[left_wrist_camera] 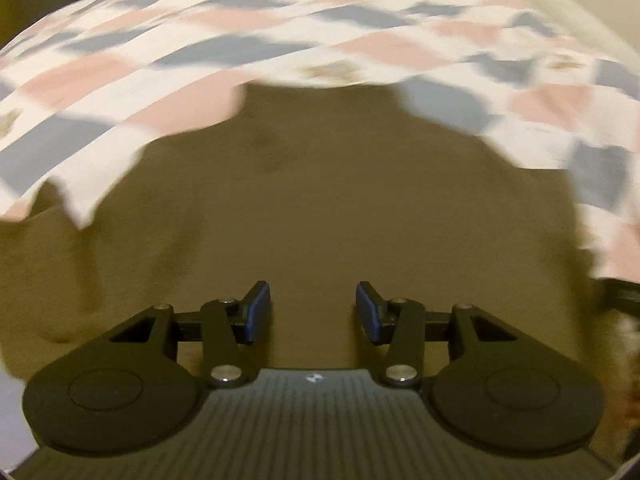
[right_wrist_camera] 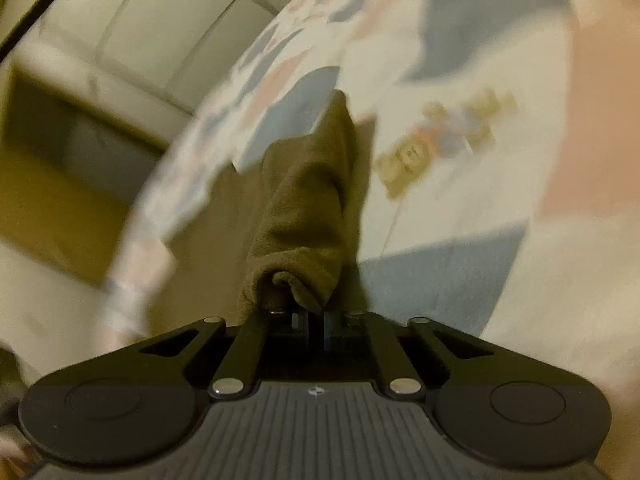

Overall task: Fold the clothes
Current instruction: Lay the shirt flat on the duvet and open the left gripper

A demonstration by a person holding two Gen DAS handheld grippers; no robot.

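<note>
On a checked bedsheet [left_wrist_camera: 320,32], the left gripper [left_wrist_camera: 313,310] hovers wide open above an olive-brown garment [left_wrist_camera: 320,208] while the right gripper [right_wrist_camera: 316,320] pinches a bunched end, likely mid-fold, needing a matching left-side grasp next.

I see one olive-brown fleece garment [left_wrist_camera: 320,208] spread mostly flat over a pink, blue and white checked bedsheet [left_wrist_camera: 280,40], with one edge bunched into a lifted, rolled ridge [right_wrist_camera: 312,200]; both views blurred.
</note>
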